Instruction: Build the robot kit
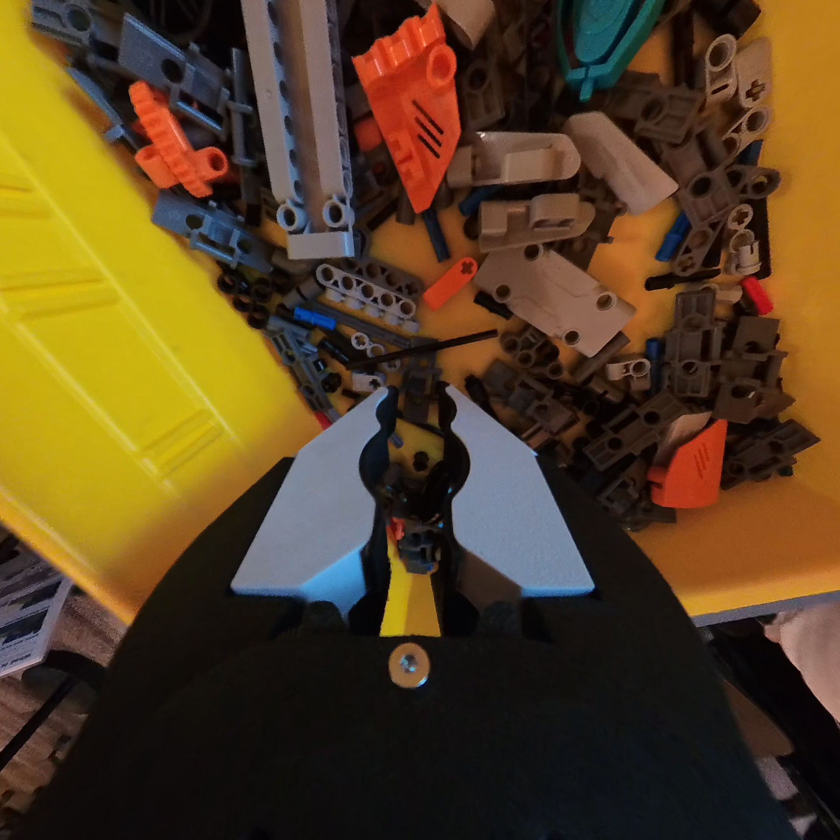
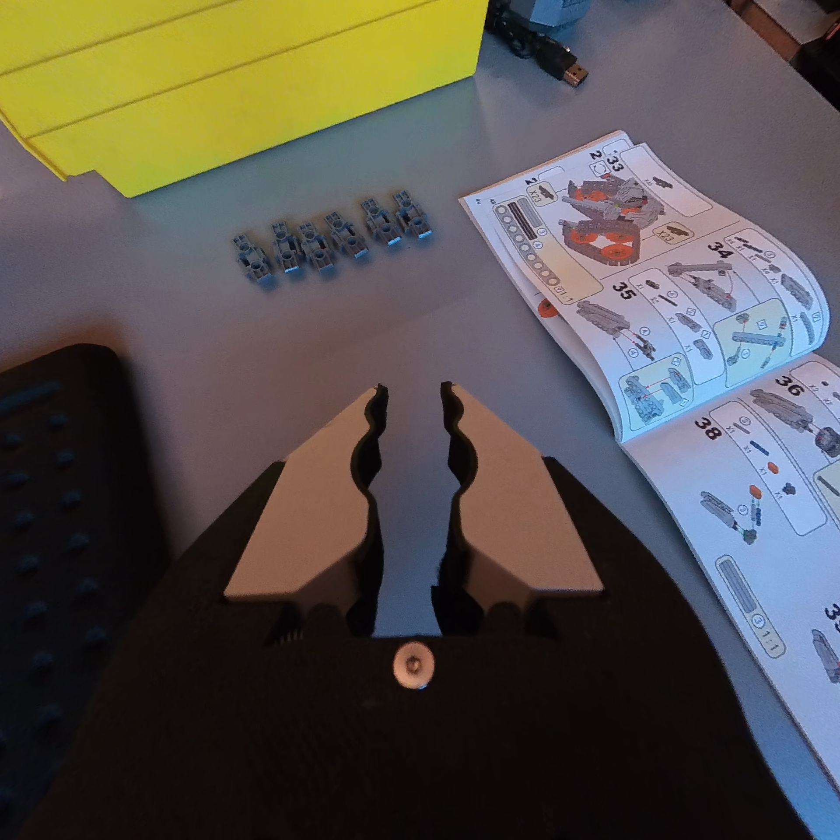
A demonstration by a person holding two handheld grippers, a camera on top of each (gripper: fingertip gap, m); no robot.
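My left claw (image 1: 416, 393) reaches down into a yellow bin (image 1: 136, 318), its jaws a narrow gap apart with a dark grey link piece (image 1: 420, 386) standing between the tips; whether the pads actually pinch it I cannot tell. The bin holds a loose heap of plastic building parts. Straight ahead of the tips lies a thin black axle (image 1: 422, 352), beyond it a light grey holed beam (image 1: 368, 291) and a small flat orange piece (image 1: 450, 284). Farther ahead stand a long light grey beam (image 1: 302, 127) and a big orange panel (image 1: 409, 118), with a teal piece (image 1: 600, 41) off to the far right. To the right of the claw sit piles of dark grey links (image 1: 700, 363) and another orange panel (image 1: 691, 468). My right claw (image 2: 413, 388) hovers over a grey table (image 2: 409, 318), jaws partly open with nothing between them. Ahead and a little to its left lies a row of grey links (image 2: 332, 236), and past them the outer wall of the yellow bin (image 2: 254, 91). To the right an instruction booklet (image 2: 682, 327) lies open, its pages printed with numbered build steps and part drawings. A black cable plug (image 2: 568, 68) rests far ahead on the right, and a black studded object (image 2: 59, 500) sits close on the left.
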